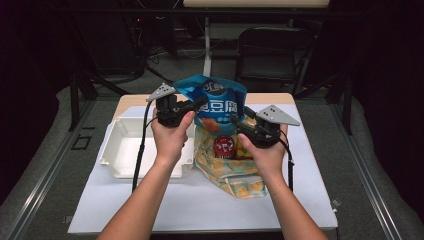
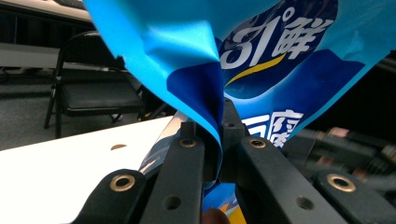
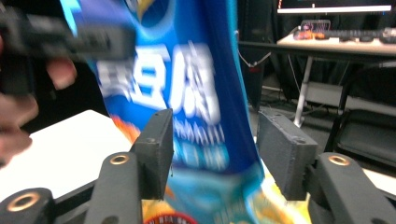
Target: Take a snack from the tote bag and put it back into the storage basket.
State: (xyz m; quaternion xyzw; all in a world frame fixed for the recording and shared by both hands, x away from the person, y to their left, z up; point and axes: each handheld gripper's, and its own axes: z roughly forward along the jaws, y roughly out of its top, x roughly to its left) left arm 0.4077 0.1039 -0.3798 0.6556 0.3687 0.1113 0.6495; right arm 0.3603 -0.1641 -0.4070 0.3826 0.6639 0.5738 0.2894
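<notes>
Tongs status: left tongs [image 2: 219, 140] clamped on a fold of the blue snack bag [image 1: 218, 102], film pinched tight between the jaws, bag hanging up off the counter [image 1: 150, 210]. Right tongs [image 3: 212, 154] are parted, jaws either side of the bag's lower edge, pads not pressing on it as far as I can tell; that view is motion-blurred.

Layout relative to the tongs:
- Blue bag sits between the two tongs, held at its left side by the left pair, right pair just beside its lower right.
- Yellow patterned pouch [image 1: 235, 175] lies directly below the right tongs, mouth towards the bag, something with a round red label [image 1: 224, 145] inside it.
- White tray [image 1: 125, 150] lies below and to the left of the left tongs, nothing visible in it.

Step, my read: the bag is lifted and being lined up over the pouch, likely for loading into it.

Next move calls for:
- the right tongs either closing on the bag's free edge to steady it, or dropping to hold the pouch mouth open
- the left pair lowering the bag bottom-first into the opening
- a firm left grip, since the film is slick and crinkly
</notes>
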